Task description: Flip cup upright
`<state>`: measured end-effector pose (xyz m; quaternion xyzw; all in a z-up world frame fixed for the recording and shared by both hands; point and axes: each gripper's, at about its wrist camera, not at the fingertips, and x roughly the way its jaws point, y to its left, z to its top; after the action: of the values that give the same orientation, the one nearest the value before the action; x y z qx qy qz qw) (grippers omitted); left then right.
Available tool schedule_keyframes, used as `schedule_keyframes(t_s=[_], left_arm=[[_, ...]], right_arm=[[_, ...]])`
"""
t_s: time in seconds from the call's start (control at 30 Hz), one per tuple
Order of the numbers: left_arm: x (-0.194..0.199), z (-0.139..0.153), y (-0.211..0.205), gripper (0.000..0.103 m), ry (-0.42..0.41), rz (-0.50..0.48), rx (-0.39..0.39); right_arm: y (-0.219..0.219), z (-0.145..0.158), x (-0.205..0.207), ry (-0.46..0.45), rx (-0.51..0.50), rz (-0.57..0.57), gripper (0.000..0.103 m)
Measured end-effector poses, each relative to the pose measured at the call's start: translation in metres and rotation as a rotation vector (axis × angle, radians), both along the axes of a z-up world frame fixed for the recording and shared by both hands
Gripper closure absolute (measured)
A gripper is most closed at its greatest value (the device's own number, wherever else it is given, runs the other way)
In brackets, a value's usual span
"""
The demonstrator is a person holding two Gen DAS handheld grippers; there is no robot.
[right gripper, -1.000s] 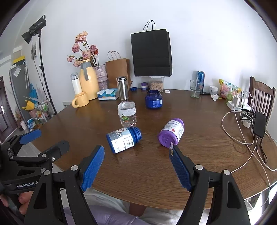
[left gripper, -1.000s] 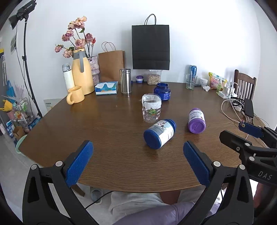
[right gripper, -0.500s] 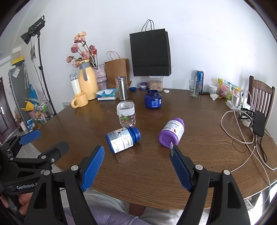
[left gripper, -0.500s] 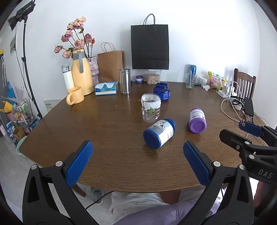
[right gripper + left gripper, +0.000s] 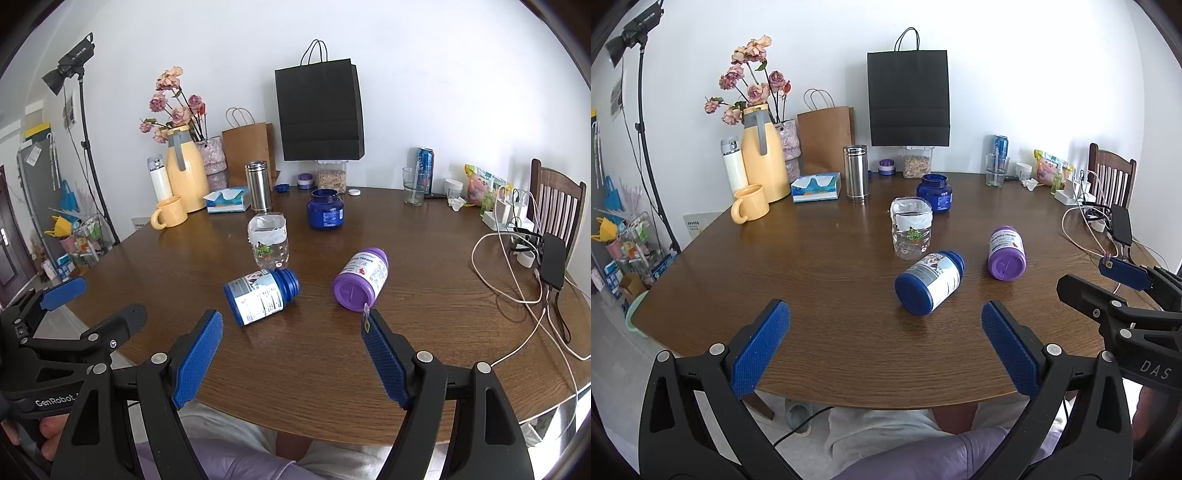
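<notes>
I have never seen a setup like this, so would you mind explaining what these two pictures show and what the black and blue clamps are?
A seated person holds one hand-held gripper in each hand; no robot arm is involved. Each picture comes from a fisheye camera on one gripper, looking along its blue-padded fingers. The left gripper and right gripper are both open and hold nothing. On the wooden table a blue bottle and a purple bottle lie on their sides, near a clear plastic jar and a yellow mug.

White wall (image 5: 1015,74), brown wooden table (image 5: 820,280), wooden chair (image 5: 1112,177), perhaps daylight.
</notes>
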<state>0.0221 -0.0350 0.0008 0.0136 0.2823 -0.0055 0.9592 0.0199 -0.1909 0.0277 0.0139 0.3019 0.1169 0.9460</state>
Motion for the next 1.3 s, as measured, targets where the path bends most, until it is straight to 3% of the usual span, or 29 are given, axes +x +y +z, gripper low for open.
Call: schedule_keyframes(t_s=[1.3], left_arm=[[-0.0022, -0.0072, -0.003, 0.0, 0.021, -0.009, 0.003]], right_arm=[[0.0, -0.0065, -0.0007, 0.008, 0.003, -0.01, 0.022]])
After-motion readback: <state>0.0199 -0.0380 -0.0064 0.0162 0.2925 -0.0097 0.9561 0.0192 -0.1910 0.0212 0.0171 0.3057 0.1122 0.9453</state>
